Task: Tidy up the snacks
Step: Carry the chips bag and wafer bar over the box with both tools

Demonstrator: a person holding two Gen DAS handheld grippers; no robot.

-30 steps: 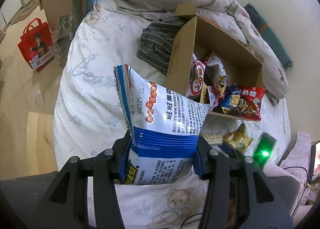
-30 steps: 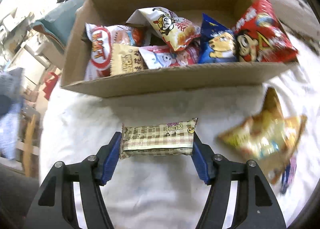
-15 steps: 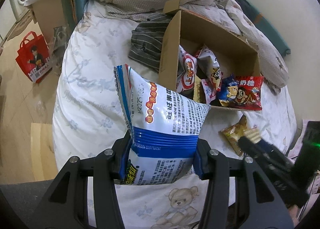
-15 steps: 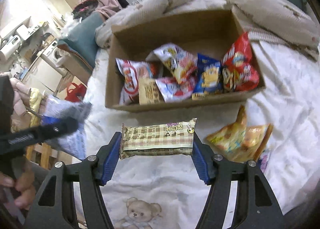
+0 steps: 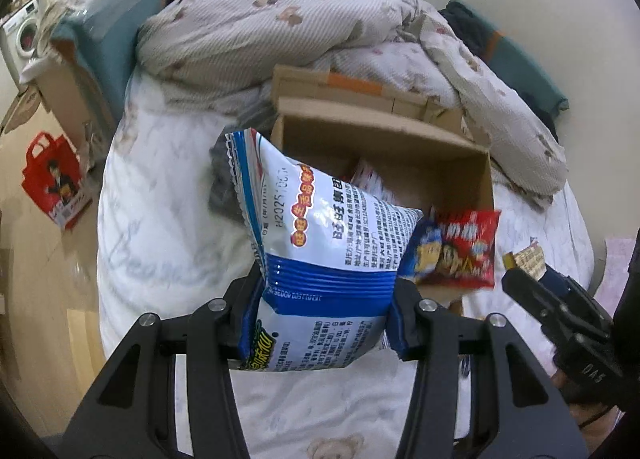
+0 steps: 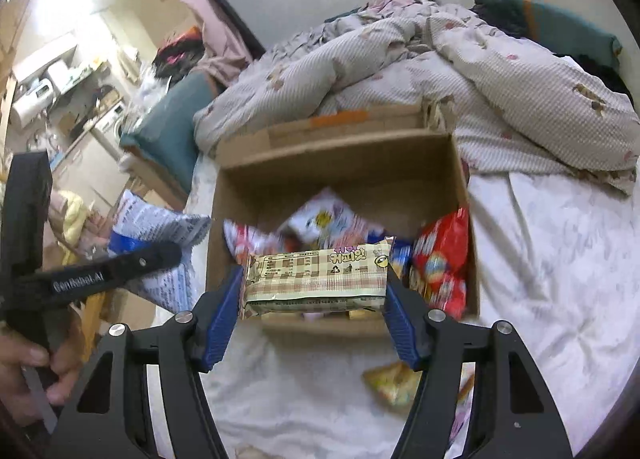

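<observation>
My left gripper is shut on a large blue and white snack bag, held in the air in front of the open cardboard box. My right gripper is shut on a beige checked snack bar pack, held over the near edge of the box. The box holds several snack packs, among them a red one. The left gripper and its bag show at the left of the right wrist view. The right gripper shows at the right of the left wrist view.
The box sits on a white bed sheet with a rumpled duvet behind it. A yellow snack pack lies on the sheet in front of the box. A red shopping bag stands on the floor at left.
Both grippers have risen and moved toward the box with their packs. The right gripper's bar now hangs over the box's near edge; the views tilted up toward the duvet.
</observation>
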